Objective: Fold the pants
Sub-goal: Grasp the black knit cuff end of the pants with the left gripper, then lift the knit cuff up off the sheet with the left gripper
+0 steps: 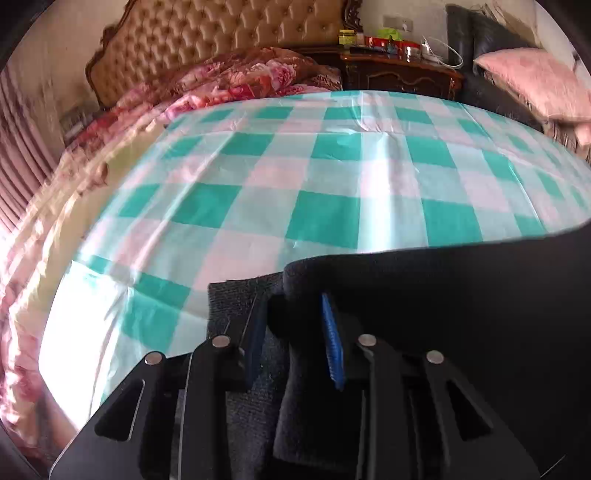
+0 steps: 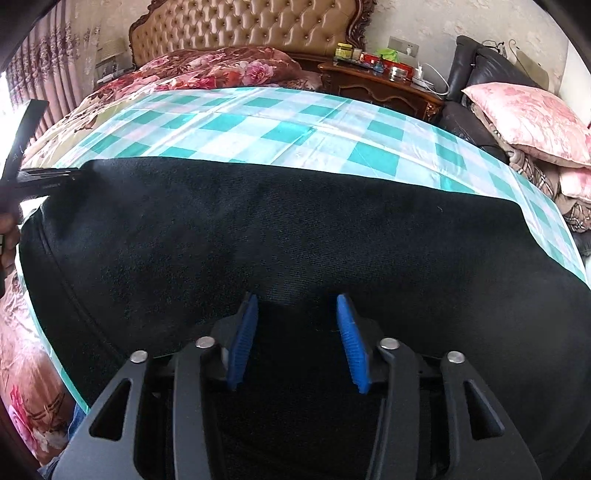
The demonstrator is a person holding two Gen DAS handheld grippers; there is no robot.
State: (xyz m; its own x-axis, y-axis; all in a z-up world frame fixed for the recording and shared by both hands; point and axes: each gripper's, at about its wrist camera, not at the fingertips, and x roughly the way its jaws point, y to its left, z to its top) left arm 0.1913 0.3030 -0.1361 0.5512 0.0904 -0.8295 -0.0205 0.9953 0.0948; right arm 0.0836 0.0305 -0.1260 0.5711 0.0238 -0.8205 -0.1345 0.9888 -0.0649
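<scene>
Black pants (image 2: 258,229) lie spread across the green-and-white checked sheet (image 2: 258,122) on the bed. In the left wrist view the pants (image 1: 443,288) fill the lower right, and a folded edge of them sits between the blue pads of my left gripper (image 1: 293,325), which is closed on the fabric. My right gripper (image 2: 297,321) hovers over the near part of the pants with its blue pads apart and nothing between them. The left gripper (image 2: 40,175) also shows at the far left edge of the pants in the right wrist view.
A floral quilt (image 1: 236,77) lies bunched at the tufted headboard (image 2: 251,26). A dark wooden nightstand (image 2: 384,85) with small items stands at the right of the bed. A black chair with a pink pillow (image 2: 528,118) is at far right. Pink curtains (image 1: 22,147) hang at left.
</scene>
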